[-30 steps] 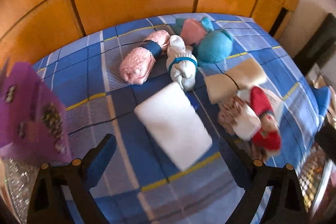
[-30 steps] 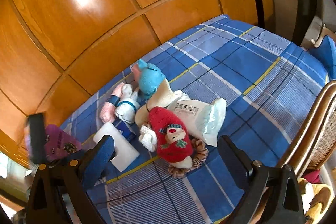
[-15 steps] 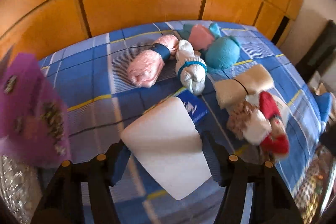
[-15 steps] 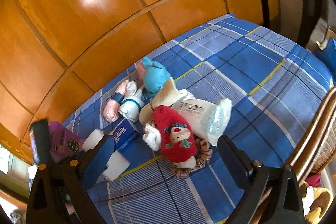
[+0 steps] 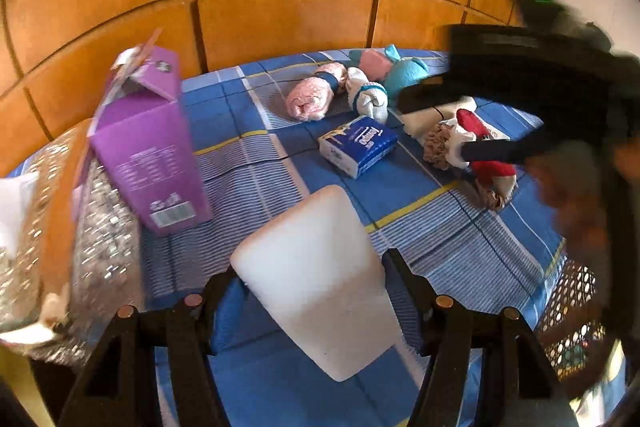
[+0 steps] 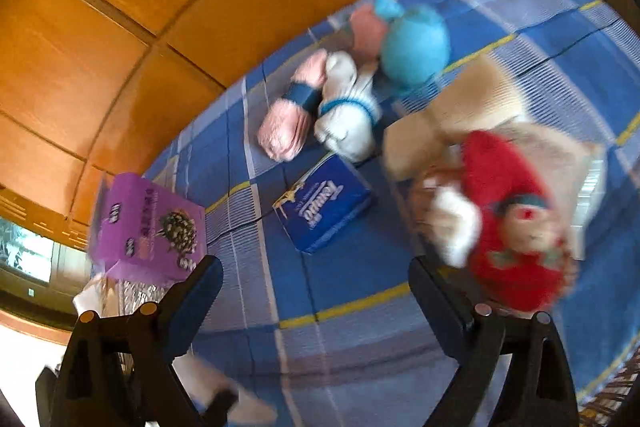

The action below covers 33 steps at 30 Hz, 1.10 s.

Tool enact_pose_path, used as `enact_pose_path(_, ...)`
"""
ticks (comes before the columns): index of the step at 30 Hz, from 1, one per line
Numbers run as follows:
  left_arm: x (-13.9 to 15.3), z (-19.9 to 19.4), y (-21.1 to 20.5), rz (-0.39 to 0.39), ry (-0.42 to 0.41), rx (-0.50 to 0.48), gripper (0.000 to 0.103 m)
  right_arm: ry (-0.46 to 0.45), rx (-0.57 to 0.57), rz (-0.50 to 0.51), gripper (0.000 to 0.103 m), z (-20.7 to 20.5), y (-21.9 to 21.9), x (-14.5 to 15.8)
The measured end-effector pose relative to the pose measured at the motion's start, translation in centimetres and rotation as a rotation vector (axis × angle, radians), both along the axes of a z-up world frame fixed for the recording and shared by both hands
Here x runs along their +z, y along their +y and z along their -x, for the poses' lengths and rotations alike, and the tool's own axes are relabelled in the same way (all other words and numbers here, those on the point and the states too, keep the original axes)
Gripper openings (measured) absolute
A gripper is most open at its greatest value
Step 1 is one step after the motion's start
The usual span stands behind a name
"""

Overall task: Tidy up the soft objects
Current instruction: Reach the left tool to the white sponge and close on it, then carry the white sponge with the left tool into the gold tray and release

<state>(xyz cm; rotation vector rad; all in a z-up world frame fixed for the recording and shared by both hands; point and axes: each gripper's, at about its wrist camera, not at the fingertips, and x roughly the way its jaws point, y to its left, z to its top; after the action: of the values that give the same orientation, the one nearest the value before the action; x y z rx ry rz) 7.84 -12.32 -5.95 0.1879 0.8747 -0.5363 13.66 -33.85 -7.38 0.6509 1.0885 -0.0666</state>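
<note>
My left gripper [image 5: 312,267] is shut on a white foam block [image 5: 316,279], held above the blue checked bedspread [image 5: 248,163]. A blue tissue pack [image 5: 360,145] lies flat just beyond it. Behind are a pink sock roll [image 5: 316,97], a white sock roll [image 5: 368,95], a teal plush [image 5: 408,75] and a red Christmas sock [image 5: 488,163]. My right gripper [image 6: 316,267] stands open over the bedspread, nothing between its fingers. The tissue pack [image 6: 324,207] is just ahead of it and the red sock [image 6: 512,219] is at its right finger. The right wrist view is blurred.
A purple carton [image 5: 148,143] stands at the left beside a glittery silver bag [image 5: 100,227]. A beige roll [image 6: 460,107] lies behind the red sock. Wooden panels [image 5: 280,23] run along the bed's far edge. A wicker chair [image 5: 572,315] is at the right.
The left jaws closed on the white block, lifted it and carried it left, uncovering the blue tissue pack. The right gripper swung down and closer to the pile.
</note>
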Motion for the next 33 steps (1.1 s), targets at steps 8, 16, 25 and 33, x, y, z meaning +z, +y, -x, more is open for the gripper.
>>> enact_pose_path(8, 1.1, 1.4, 2.7, 0.029, -0.051, 0.023, 0.065, 0.116, -0.12, 0.093, 0.096, -6.1, 0.6, -3.7)
enact_pose_path(16, 2.1, 1.3, 4.7, 0.056, -0.054, 0.065, 0.062, 0.191, 0.077, 0.282, 0.08, -9.1, 4.2, -4.9)
enact_pose_path(25, 5.4, 1.0, 6.4, 0.135, -0.093, 0.065, 0.061, 0.19, 0.385, 0.217, 0.073, -4.6, 6.0, -5.0)
enact_pose_path(33, 10.6, -4.2, 3.3, 0.189, -0.168, 0.056, 0.061, 0.185, 0.366, 0.196, 0.074, -4.3, 5.7, -5.3)
